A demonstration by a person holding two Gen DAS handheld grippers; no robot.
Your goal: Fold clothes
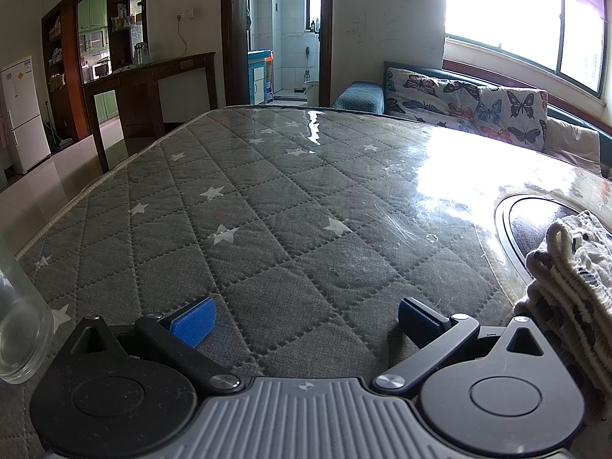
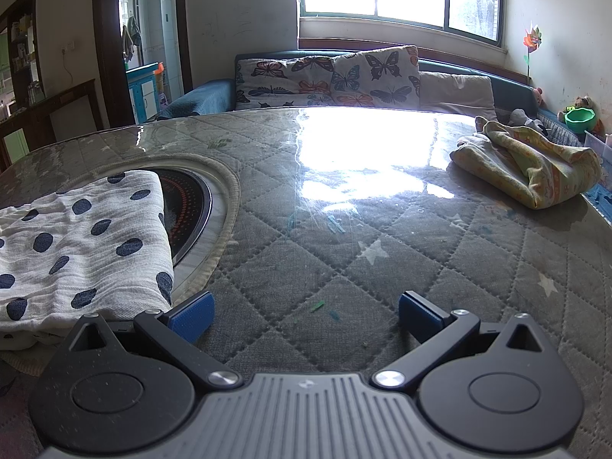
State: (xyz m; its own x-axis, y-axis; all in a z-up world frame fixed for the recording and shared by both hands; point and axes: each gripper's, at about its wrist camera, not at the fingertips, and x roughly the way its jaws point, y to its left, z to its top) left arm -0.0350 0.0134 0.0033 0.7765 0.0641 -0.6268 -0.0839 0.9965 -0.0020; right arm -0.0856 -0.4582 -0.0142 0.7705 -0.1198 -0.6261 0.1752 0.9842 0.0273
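A folded white cloth with dark blue dots [image 2: 76, 244] lies on the table at the left of the right wrist view, partly over a round inset cooktop [image 2: 191, 210]. Its stacked folded edge shows at the right of the left wrist view [image 1: 570, 279]. A crumpled yellow-green cloth [image 2: 531, 164] lies at the table's far right. My left gripper [image 1: 304, 317] is open and empty, low over the table, left of the dotted cloth. My right gripper [image 2: 304, 311] is open and empty, just right of the dotted cloth.
The table [image 1: 267, 210] has a grey quilted star-print cover under a glossy clear sheet. A clear glass jar [image 1: 19, 329] stands at the left edge in the left wrist view. A sofa with butterfly cushions [image 2: 329, 76] runs behind the table under the window.
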